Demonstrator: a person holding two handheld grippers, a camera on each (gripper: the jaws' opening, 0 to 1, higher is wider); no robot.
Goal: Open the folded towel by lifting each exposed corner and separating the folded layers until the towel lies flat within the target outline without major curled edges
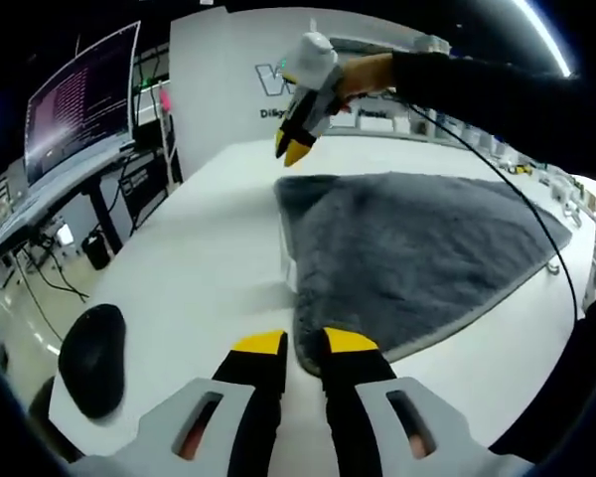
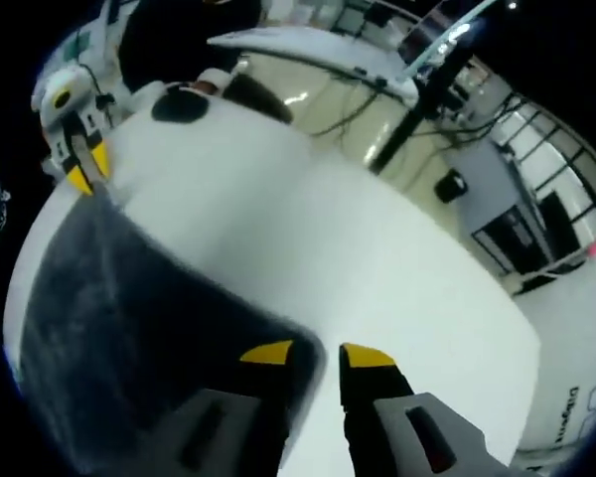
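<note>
The dark grey towel (image 1: 417,248) lies spread out on the white table (image 1: 209,258), its edges mostly flat. My left gripper (image 1: 305,344) is low at the towel's near corner, jaws a little apart, with the corner's tip lying just beyond the gap. My right gripper (image 1: 292,149), held by a hand, hangs above the far corner and grips nothing. In the right gripper view, my right gripper (image 2: 318,355) stands slightly open over the towel (image 2: 129,308) edge, and the left gripper (image 2: 87,169) sits at the opposite corner.
A black mouse (image 1: 91,358) rests on the table near its left edge. A monitor (image 1: 79,99) and desks stand beyond that edge. A black cable (image 1: 536,229) runs over the towel's right side. A person in dark clothes (image 2: 179,40) stands behind the table.
</note>
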